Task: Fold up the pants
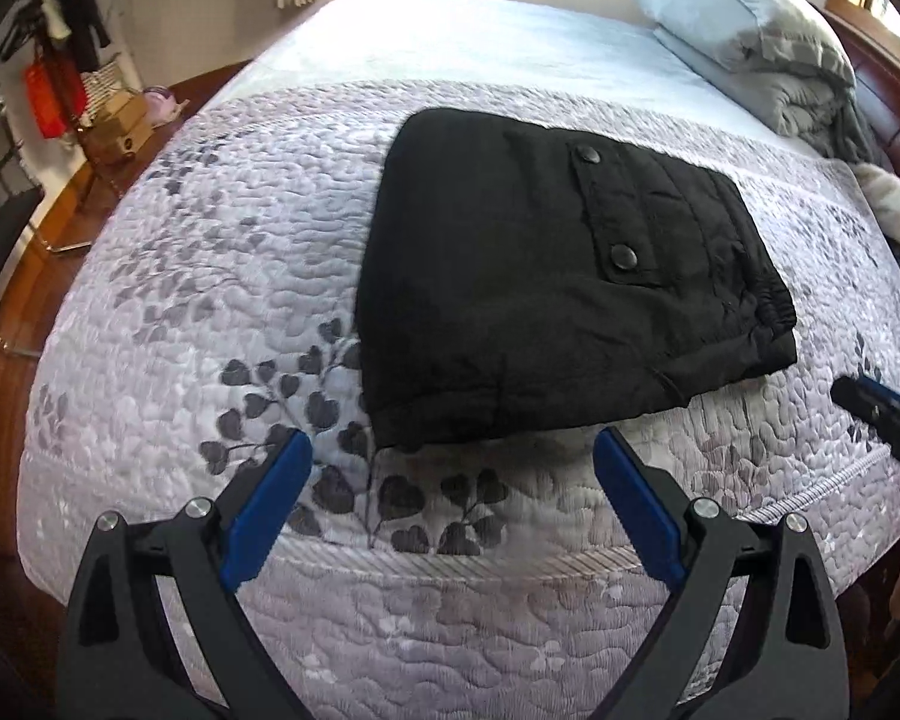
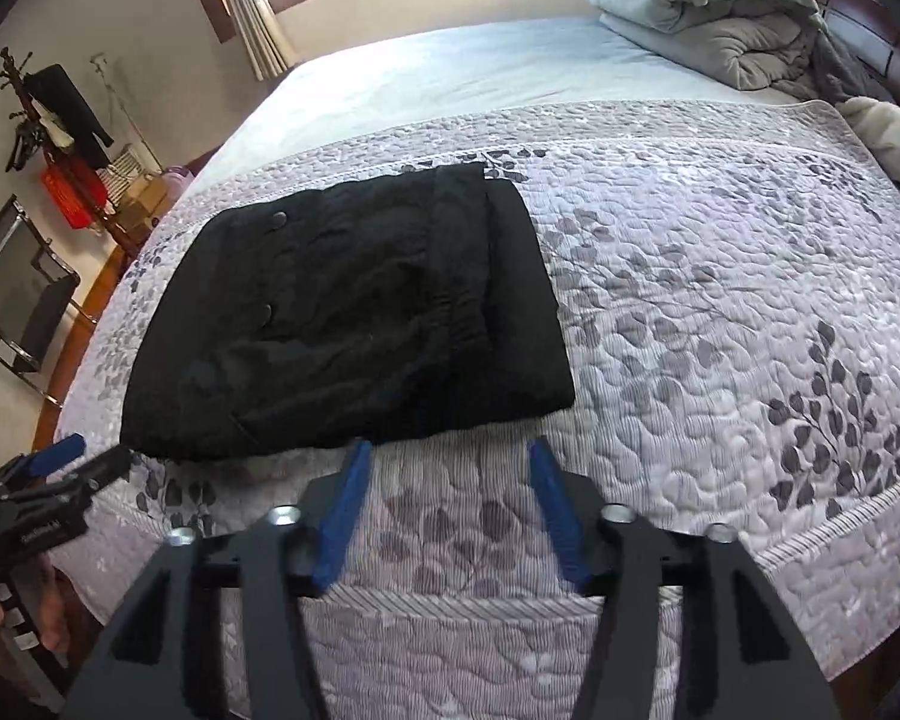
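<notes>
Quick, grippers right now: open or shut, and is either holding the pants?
Left gripper: open, holding nothing, just short of the folded black pants.
Right gripper: open, holding nothing, at the pants' near edge.

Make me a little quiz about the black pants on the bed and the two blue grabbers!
1. True or false: the black pants lie folded into a compact bundle on the quilt.
2. Which gripper is holding the pants? A) left gripper B) right gripper C) neither
3. Fill in: both grippers' jaws stand ____.

Key: 1 true. 2 C, both are apart from the cloth, at its near edge. 3 open.
</notes>
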